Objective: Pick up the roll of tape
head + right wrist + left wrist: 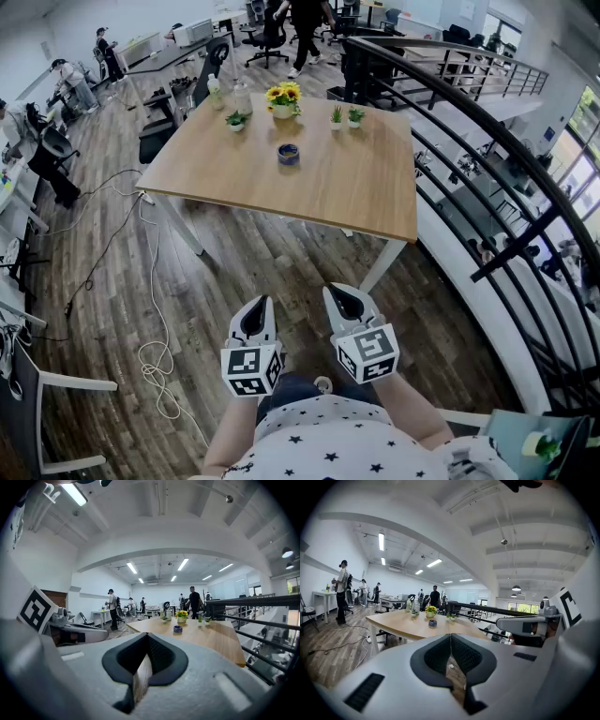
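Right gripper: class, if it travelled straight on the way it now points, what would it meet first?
Probably the near edge of the wooden table. The right gripper, shut and empty, points over open floor toward it; the roll of tape sits farther back on top. Depth is unclear.

We see bright, even light from ceiling strip lights (74, 494) (gripper views heavily fisheyed, dark vignetted corners); soft shadows.
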A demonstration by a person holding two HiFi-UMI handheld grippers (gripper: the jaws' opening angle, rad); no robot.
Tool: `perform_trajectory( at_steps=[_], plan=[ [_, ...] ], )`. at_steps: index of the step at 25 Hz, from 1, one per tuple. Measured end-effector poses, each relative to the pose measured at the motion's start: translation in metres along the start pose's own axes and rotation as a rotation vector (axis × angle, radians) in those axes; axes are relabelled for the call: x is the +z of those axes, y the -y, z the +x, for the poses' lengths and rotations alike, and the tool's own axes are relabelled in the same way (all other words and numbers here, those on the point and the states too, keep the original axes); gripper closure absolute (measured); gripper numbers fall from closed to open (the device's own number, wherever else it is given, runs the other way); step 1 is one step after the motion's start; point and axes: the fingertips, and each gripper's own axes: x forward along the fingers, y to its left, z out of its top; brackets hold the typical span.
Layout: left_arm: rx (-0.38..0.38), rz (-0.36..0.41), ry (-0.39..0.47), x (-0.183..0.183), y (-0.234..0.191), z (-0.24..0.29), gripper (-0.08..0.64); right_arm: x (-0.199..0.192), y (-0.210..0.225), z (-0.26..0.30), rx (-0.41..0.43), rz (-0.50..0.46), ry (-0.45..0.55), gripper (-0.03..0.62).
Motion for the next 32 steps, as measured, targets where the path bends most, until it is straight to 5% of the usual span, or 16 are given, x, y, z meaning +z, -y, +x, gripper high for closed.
perform_trajectory(
  at_steps=[18,32],
  plan=[
    [-0.003,-0.018,-0.001,-0.004,0.024,-0.004,0.476,-0.01,0.013,-0.013,0.029,-0.018,-0.043,0.587],
    [0.015,-0.038,0.018,-0.007,0.028,0.006,0.416,-0.02,0.028,-0.008,0.065,-0.009,-0.051,0.458]
  ],
)
